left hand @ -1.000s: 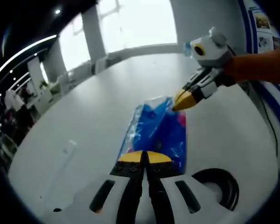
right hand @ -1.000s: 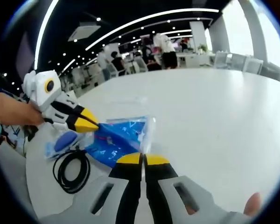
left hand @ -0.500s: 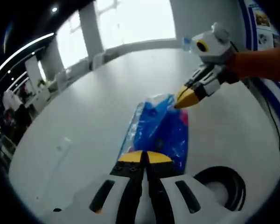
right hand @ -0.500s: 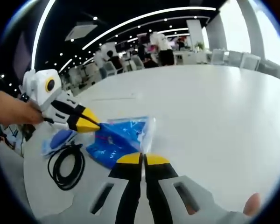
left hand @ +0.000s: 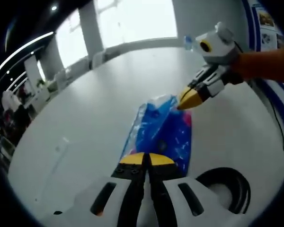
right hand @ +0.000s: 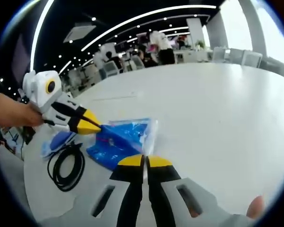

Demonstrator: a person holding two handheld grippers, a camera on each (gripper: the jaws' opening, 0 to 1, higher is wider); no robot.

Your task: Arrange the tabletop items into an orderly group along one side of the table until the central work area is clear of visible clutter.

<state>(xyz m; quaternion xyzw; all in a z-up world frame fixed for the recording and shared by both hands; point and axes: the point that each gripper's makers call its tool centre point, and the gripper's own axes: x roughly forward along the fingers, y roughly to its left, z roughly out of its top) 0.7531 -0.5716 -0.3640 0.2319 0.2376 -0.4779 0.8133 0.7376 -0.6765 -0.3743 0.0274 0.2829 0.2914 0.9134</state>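
A blue plastic bag (left hand: 163,132) with white and pink print lies on the white table (left hand: 94,104). My left gripper (left hand: 146,159) is shut, its yellow tips pinching the bag's near edge. My right gripper (left hand: 187,99) reaches in from the right, shut on the bag's far corner. In the right gripper view the same bag (right hand: 123,141) stretches between my right gripper (right hand: 144,161) at the bottom and my left gripper (right hand: 92,126), which a hand holds at the left.
A coiled black cable (left hand: 227,187) lies right of the bag, and it appears again as the cable (right hand: 66,163) beside a blue pouch (right hand: 57,140). A clear flat strip (left hand: 61,146) rests on the table's left. A bottle (left hand: 188,42) stands far off. People (right hand: 161,47) stand beyond the table.
Both views have shifted slightly. The bag stays pinched at both ends, and the cable coil keeps its place beside it.
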